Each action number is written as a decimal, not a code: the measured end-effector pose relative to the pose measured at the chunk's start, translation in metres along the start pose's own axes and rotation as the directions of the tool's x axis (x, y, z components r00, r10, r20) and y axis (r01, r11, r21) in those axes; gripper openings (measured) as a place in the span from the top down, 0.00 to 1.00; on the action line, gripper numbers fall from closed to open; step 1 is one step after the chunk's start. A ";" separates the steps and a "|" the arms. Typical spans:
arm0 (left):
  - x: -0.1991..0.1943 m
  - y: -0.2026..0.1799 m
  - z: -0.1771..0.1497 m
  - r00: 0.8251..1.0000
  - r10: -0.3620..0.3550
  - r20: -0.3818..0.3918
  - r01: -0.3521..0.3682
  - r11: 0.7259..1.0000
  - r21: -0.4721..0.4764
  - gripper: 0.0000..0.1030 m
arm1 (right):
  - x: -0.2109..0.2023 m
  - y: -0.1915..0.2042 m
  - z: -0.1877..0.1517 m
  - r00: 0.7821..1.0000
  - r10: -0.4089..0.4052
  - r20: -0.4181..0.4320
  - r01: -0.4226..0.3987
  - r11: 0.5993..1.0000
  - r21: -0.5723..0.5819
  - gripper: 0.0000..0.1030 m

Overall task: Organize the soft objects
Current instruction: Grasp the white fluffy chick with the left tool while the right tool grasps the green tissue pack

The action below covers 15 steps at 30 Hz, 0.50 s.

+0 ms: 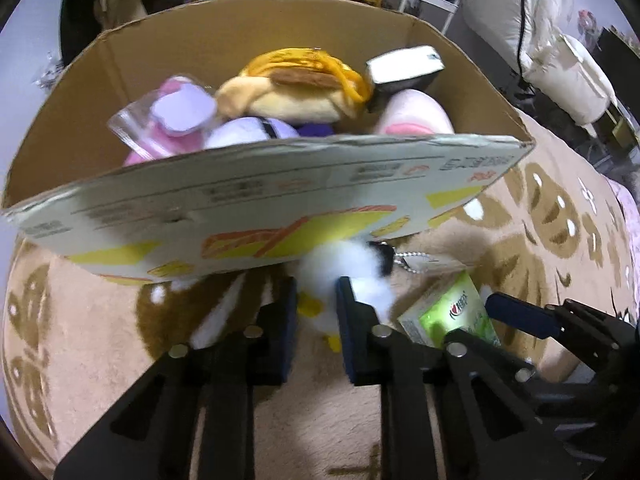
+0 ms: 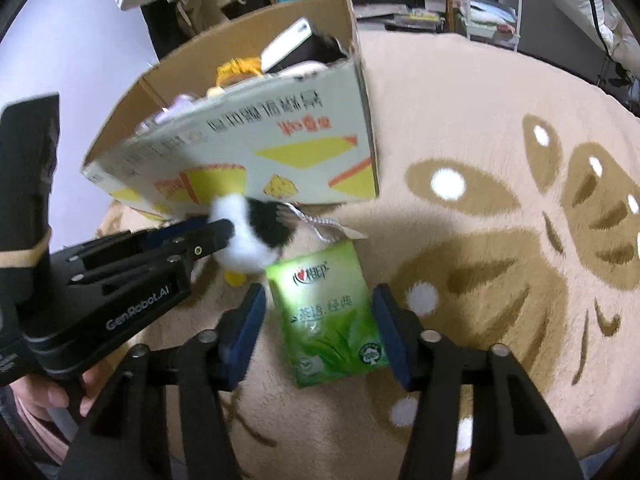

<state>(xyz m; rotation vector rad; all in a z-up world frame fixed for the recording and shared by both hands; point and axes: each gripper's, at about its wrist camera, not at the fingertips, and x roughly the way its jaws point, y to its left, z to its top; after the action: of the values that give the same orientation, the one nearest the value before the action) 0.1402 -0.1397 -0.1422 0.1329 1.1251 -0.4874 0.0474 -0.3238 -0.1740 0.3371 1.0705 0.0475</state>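
A small white and black plush toy (image 1: 344,272) with yellow feet and a tag on a chain sits on the rug just in front of the cardboard box (image 1: 280,200). My left gripper (image 1: 317,300) is shut on the plush; it also shows in the right wrist view (image 2: 228,230), gripping the plush (image 2: 252,236). A green tissue pack (image 2: 328,312) lies on the rug between the fingers of my right gripper (image 2: 318,320), which is open around it. The pack also shows in the left wrist view (image 1: 452,312). The box (image 2: 256,140) holds several soft toys (image 1: 288,88).
A beige rug (image 2: 500,240) with brown leaf pattern covers the floor. Shelves and a white cart (image 2: 492,0) stand behind the box. White bedding (image 1: 560,64) lies at the far right. A hand (image 2: 52,392) holds the left gripper.
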 end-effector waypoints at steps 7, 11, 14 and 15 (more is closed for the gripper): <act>0.001 0.005 -0.005 0.999 -0.031 -0.024 0.031 0.999 -0.020 0.92 | 0.002 0.001 -0.004 0.999 0.024 -0.022 -0.024 1.000 0.018 0.67; -0.008 0.001 -0.003 0.998 -0.059 0.011 0.059 0.998 -0.013 0.85 | 0.001 0.001 -0.008 0.999 0.025 -0.032 -0.024 1.000 0.015 0.54; -0.005 -0.001 -0.002 0.998 -0.068 -0.002 0.068 0.998 -0.015 0.84 | 0.003 0.003 -0.010 0.999 0.022 -0.043 -0.022 1.000 0.006 0.40; -0.003 -0.002 -0.001 0.998 -0.064 -0.008 0.064 0.998 -0.016 0.83 | 0.006 0.004 -0.011 0.999 0.022 -0.048 -0.021 1.000 0.006 0.35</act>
<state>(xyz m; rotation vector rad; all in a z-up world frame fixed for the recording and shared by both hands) 0.1378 -0.1402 -0.1398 0.0854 1.1437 -0.5349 0.0410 -0.3160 -0.1823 0.3539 1.1149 0.0721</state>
